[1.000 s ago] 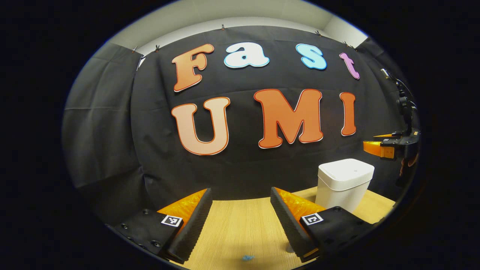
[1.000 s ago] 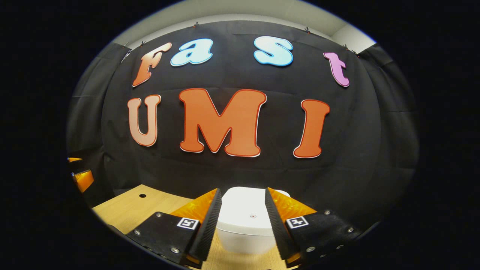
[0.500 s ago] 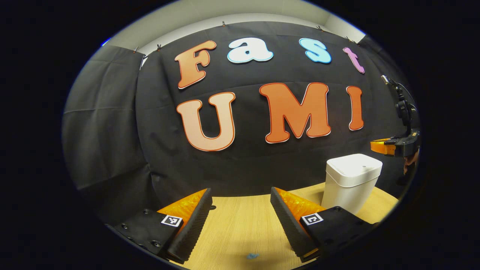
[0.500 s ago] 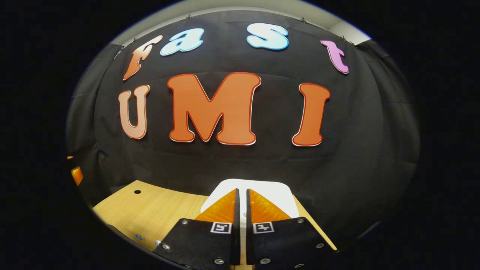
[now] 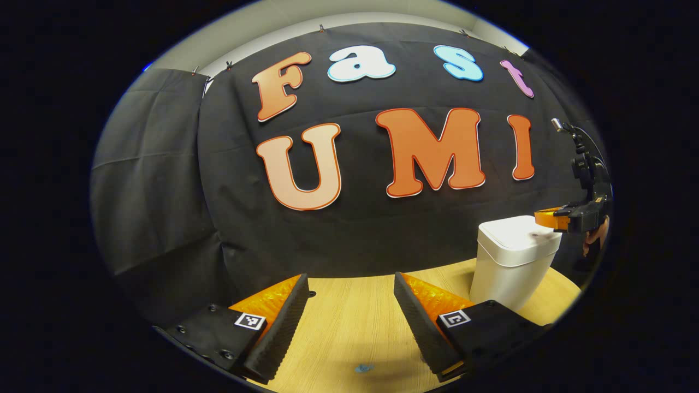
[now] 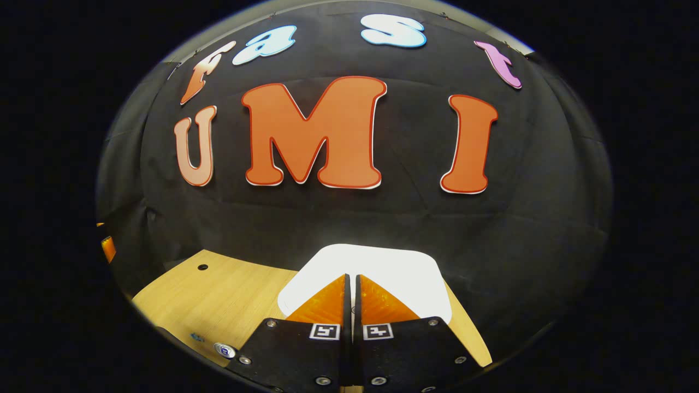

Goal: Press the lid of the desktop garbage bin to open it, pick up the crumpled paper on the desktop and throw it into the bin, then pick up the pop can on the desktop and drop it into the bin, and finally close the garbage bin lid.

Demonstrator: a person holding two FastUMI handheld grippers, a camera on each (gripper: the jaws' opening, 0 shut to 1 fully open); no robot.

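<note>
I had the right gripper pressed together, its two fingers meeting with nothing between them, so that the joined tips made one blunt point over the bin's lid. In the left gripper view that same gripper sat just above the lid's far edge, very near it or touching; I could not tell which. The lid lay flat and closed on the garbage bin. That fits either end of the job: a press to pop the lid open, or a push that has seated it shut. The pictures did not settle it.

I held the left gripper well away from the bin, low over the wooden desktop, fingers spread wide and holding nothing, I judged to keep it clear of the bin.

By my count there was one bin with one lid and two grippers. I could pick out no crumpled paper and no pop can near the bin. One small blue speck lay on the desktop, far from the bin.
</note>
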